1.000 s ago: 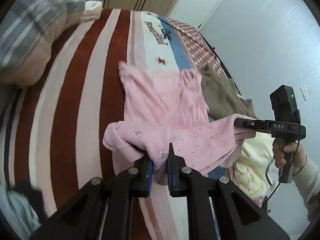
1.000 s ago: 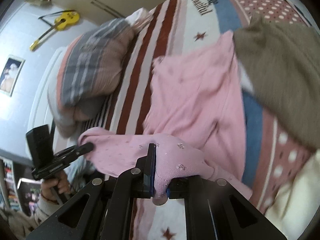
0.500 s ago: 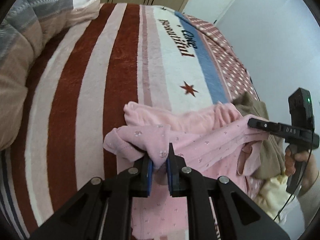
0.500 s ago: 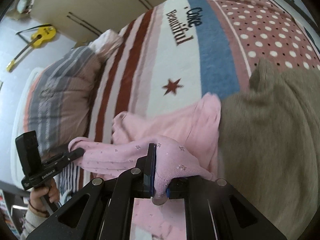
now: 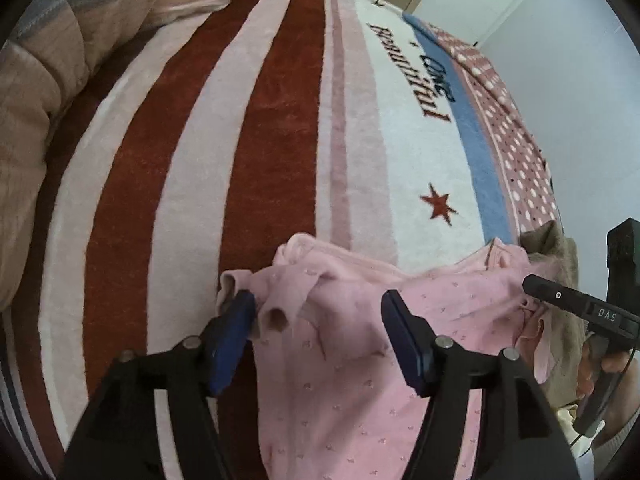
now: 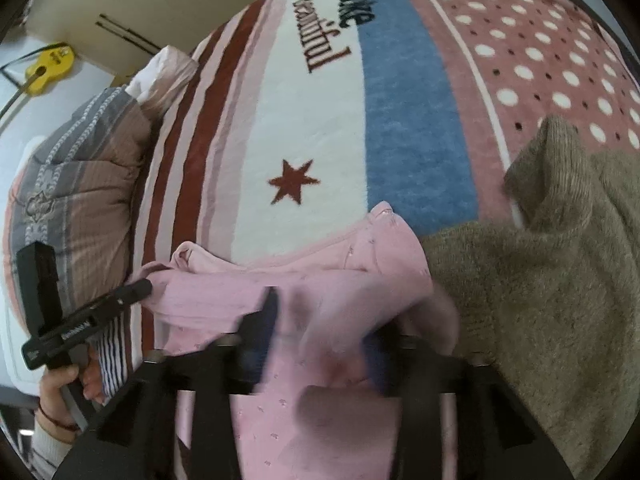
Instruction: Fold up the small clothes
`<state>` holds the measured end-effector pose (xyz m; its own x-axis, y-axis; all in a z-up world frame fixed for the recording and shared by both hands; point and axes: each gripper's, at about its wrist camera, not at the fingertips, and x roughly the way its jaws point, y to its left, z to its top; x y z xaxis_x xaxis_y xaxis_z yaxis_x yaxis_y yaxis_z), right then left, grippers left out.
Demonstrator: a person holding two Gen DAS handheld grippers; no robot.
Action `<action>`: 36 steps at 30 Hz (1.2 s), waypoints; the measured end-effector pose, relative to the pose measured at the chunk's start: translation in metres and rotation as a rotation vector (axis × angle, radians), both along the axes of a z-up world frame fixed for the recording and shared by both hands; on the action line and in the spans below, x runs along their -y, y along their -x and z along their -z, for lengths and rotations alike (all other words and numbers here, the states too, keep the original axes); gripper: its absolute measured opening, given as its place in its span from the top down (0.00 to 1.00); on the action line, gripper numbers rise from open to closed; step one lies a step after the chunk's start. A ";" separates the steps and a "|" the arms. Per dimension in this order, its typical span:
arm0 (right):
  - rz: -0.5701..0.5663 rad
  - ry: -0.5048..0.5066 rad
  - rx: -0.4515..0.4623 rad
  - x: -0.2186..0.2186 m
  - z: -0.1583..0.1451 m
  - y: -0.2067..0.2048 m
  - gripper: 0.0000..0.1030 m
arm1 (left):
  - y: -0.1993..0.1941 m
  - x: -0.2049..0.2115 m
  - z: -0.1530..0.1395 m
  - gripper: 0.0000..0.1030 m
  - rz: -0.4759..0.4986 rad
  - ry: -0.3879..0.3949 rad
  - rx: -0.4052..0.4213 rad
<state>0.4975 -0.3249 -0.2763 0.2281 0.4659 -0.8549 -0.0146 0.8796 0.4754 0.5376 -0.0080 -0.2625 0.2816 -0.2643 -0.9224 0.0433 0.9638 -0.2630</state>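
Left wrist view: left gripper (image 5: 318,308) jaws were opening, pads clear of the pink garment (image 5: 360,360) on the bed (image 5: 280,120). Right gripper (image 6: 320,332) jaws were opening over it too.

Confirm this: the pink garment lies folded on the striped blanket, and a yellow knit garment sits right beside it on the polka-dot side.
One thing is wrong: the knit garment beside the pink garment is brownish-tan, not yellow, as the right wrist view shows. The rest holds: the pink garment lies folded on the striped blanket, with the knit one on the polka-dot side.
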 end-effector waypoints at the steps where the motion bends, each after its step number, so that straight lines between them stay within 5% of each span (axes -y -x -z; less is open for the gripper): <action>1: -0.003 0.005 0.012 0.000 -0.003 0.000 0.51 | -0.001 0.000 0.000 0.40 0.003 -0.002 -0.007; 4: 0.000 0.068 0.055 0.002 -0.015 -0.003 0.41 | -0.001 -0.001 -0.002 0.40 0.017 -0.031 0.001; 16: -0.054 0.082 0.149 0.006 -0.051 0.041 0.37 | 0.028 -0.003 -0.020 0.36 0.049 -0.078 0.070; 25: -0.052 0.107 0.174 0.006 -0.050 0.106 0.36 | 0.084 0.001 -0.046 0.32 0.061 -0.111 0.187; 36: -0.003 0.084 0.115 0.011 -0.018 0.165 0.26 | 0.150 0.003 -0.042 0.27 0.057 -0.070 0.190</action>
